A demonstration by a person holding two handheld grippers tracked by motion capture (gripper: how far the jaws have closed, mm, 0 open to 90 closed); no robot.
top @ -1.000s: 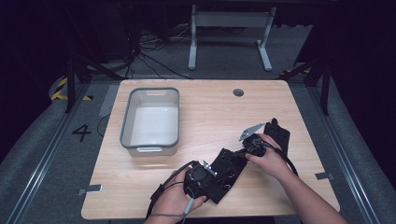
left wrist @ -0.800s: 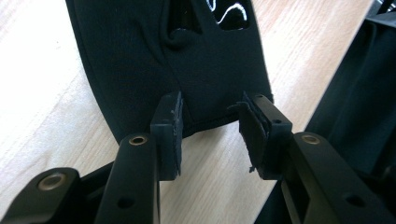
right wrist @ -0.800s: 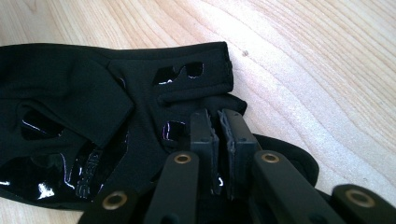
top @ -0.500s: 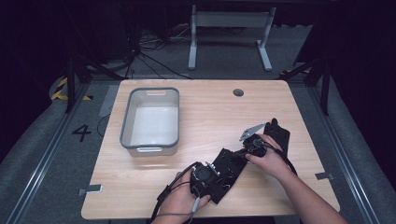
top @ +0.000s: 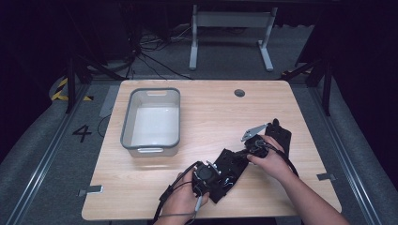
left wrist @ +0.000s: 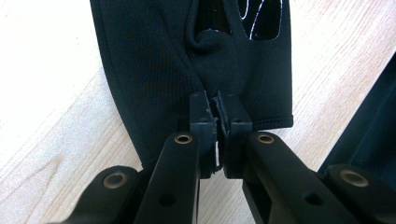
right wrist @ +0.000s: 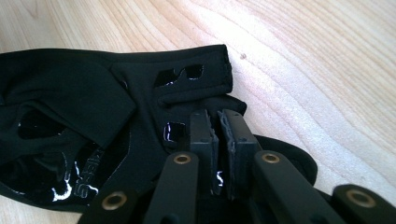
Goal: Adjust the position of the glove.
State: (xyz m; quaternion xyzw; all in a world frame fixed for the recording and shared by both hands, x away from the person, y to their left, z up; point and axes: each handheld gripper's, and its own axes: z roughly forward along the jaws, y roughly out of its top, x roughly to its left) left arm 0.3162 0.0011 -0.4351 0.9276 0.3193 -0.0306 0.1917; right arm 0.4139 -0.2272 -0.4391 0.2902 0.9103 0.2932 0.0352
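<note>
High view: black gloves (top: 230, 165) lie near the tabletop (top: 211, 112) front edge, beside a grey bin (top: 151, 118). Left gripper view: left gripper (left wrist: 218, 112) fingers pinch soft, limp fabric at the cuff hem. Right gripper view: right gripper (right wrist: 218, 128) fingers likewise clamp glove fabric.

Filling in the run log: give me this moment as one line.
left tool: shut on black glove | right tool: shut on second black glove | grey bin: empty, on table

Black glove (top: 228, 165), flat on table (top: 197, 117)
</note>
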